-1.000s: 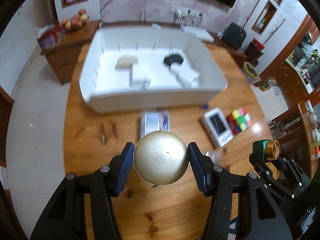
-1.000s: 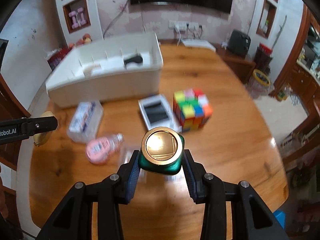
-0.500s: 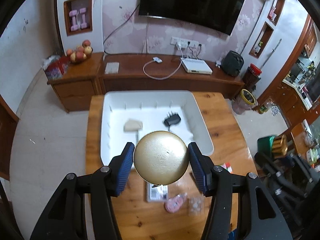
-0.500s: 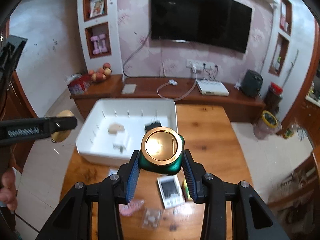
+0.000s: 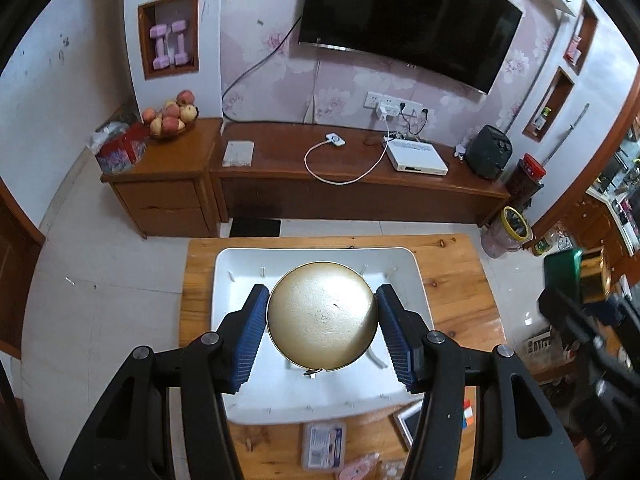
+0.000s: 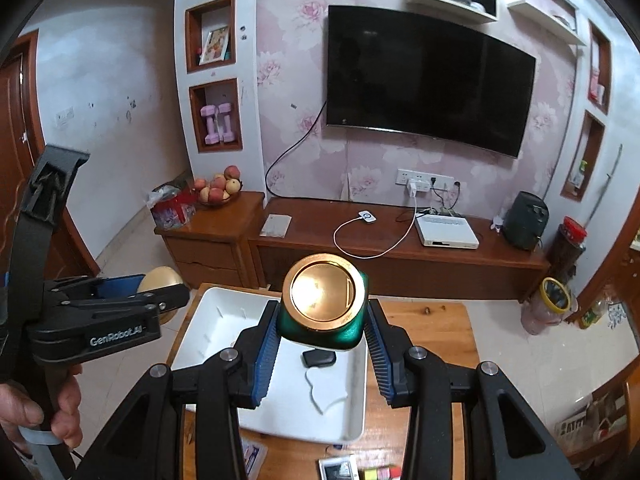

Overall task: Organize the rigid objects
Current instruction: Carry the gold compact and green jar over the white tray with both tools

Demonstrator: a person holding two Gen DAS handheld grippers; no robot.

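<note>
Left gripper [image 5: 322, 322] is clamped on a round gold object [image 5: 322, 316], blue pads [image 5: 250, 338] pressed against both sides; it's held up in the air over the white bin [image 5: 408, 276], which sits on the wooden table [image 5: 456, 280]. The gold piece blocks most of the bin floor in the left wrist view, so the contents under it can't be read from there. Right gripper [image 6: 323, 338] is closed on a green bottle with gold cap [image 6: 323, 308], cap facing the camera, pads touching the green body on each side; also airborne, above the near-right part of the bin [image 6: 192, 328]. In the right wrist view the bin holds a black adapter [image 6: 319, 358] and a white flat piece [image 6: 325, 392] just in front of it, apart from each other. The left gripper [image 6: 160, 292] shows at the left edge of that view with the gold object [image 6: 160, 278] between its fingers, held in a hand [image 6: 36, 408]. On the table in front of the bin: a clear plastic box [image 5: 323, 445], a pink item [image 5: 358, 466] beside it, a white-framed device [image 5: 408, 420] and a coloured cube [image 5: 467, 416], partly hidden behind the gripper arm. TV [image 5: 408, 20] on the wall, fruit bowl [image 5: 172, 118] on the sideboard behind.
</note>
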